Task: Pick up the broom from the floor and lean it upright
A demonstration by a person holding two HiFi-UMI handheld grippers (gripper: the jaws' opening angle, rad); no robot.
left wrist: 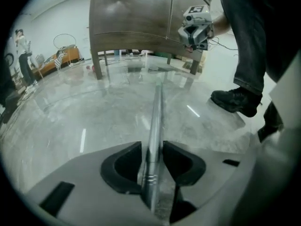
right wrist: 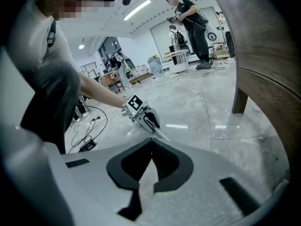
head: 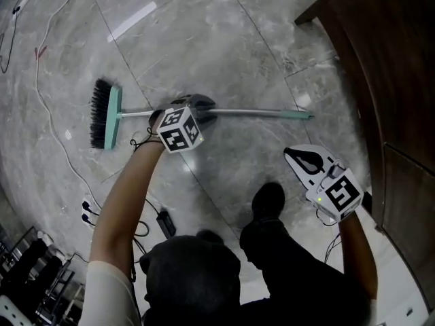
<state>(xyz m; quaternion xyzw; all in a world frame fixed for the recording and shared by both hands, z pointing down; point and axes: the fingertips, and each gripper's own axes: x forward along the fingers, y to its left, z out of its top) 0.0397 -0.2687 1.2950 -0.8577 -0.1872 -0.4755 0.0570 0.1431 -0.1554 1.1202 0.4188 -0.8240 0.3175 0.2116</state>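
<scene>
The broom lies flat on the grey marble floor, its teal head with black bristles (head: 105, 116) at the left and its thin metal handle (head: 258, 112) running right to a teal tip. My left gripper (head: 200, 105) is down at the handle, about a third of the way from the head. In the left gripper view the handle (left wrist: 156, 112) runs between the open jaws (left wrist: 151, 157) with slim gaps on both sides. My right gripper (head: 299, 158) hangs shut and empty above the floor, nearer me than the handle's tip; its tips meet in its own view (right wrist: 151, 142).
A dark wooden cabinet (head: 394, 80) on legs stands along the right. Thin cables (head: 47, 107) and a power adapter (head: 165, 223) lie on the floor at the left. The person's black shoe (head: 268, 199) is just below the handle. Other people stand far off (right wrist: 190, 18).
</scene>
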